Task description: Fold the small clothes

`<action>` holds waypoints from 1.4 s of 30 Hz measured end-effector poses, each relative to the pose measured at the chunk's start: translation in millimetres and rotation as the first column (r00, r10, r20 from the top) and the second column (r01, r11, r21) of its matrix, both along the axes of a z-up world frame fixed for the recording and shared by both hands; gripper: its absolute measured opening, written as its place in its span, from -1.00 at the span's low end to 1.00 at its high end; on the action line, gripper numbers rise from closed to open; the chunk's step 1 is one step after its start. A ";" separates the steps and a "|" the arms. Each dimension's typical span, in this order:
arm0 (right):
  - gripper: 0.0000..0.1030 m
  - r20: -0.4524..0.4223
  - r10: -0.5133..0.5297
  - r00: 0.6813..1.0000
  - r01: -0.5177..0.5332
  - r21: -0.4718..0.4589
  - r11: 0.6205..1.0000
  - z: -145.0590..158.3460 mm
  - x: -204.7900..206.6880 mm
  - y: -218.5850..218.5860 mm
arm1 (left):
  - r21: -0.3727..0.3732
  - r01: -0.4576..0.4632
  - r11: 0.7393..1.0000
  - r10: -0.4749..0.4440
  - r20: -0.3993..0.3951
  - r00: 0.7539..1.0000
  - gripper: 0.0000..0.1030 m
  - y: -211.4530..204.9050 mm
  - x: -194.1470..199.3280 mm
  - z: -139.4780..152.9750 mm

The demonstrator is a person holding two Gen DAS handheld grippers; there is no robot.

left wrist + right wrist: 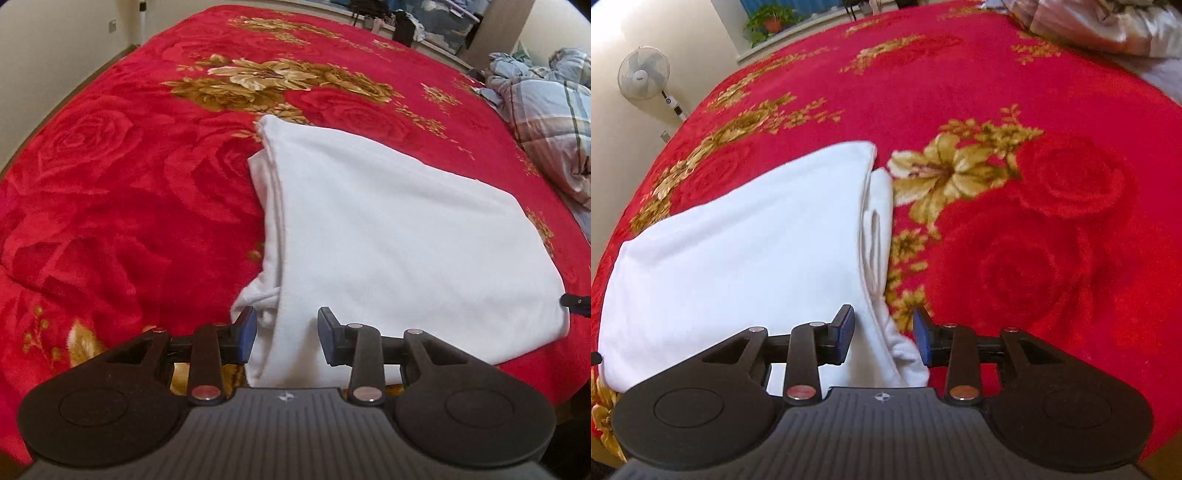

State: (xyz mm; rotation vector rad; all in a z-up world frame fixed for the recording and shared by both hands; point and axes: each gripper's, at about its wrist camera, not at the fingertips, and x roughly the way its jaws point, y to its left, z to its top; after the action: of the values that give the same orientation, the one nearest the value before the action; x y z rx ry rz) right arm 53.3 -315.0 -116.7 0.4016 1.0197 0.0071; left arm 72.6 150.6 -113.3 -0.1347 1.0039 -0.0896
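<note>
A white garment (406,240) lies folded into a rough rectangle on the red floral blanket (110,184). Its layered left edge runs toward my left gripper (287,317), which hovers open over the near left corner, pads apart and not pressing the cloth. In the right wrist view the same garment (738,251) shows its stacked right edge. My right gripper (883,317) stands open above the near right corner, with a fold of cloth below the gap. A dark tip of the right gripper (576,302) peeks in at the garment's far side.
A plaid quilt (546,110) is bunched at the bed's right. A standing fan (642,74) and a potted plant (772,18) stand beyond the bed. Crumpled bedding (1108,22) lies at the far right corner. The red blanket (1034,240) spreads wide around the garment.
</note>
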 end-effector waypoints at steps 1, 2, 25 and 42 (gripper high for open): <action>-0.27 -0.002 0.008 1.000 -0.008 0.006 1.000 -1.1 1.0 0.8 | 0.000 0.006 1.000 -0.006 -0.002 1.000 -0.22 -1.0 0.3 -1.2; -0.27 -0.004 0.016 1.000 -0.016 0.008 1.000 -1.6 1.0 2.1 | -0.008 0.010 1.000 -0.010 -0.010 1.000 -0.22 -1.4 -0.1 -2.1; -0.81 -0.098 -0.023 0.995 0.026 0.030 0.999 -6.3 -7.2 -12.6 | -0.028 -0.003 1.000 0.003 0.010 1.000 -0.47 12.2 -13.0 10.3; -0.17 0.097 0.057 0.994 -0.049 -0.087 0.995 29.6 -1.4 5.9 | -0.246 -0.105 0.964 0.102 -0.026 0.994 -0.10 53.4 3.0 5.4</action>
State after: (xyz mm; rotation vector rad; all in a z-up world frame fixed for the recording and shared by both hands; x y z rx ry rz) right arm 51.9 -309.0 -87.1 0.2942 0.9287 0.0318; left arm 75.6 204.0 -107.9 -0.4159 0.9946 -0.1184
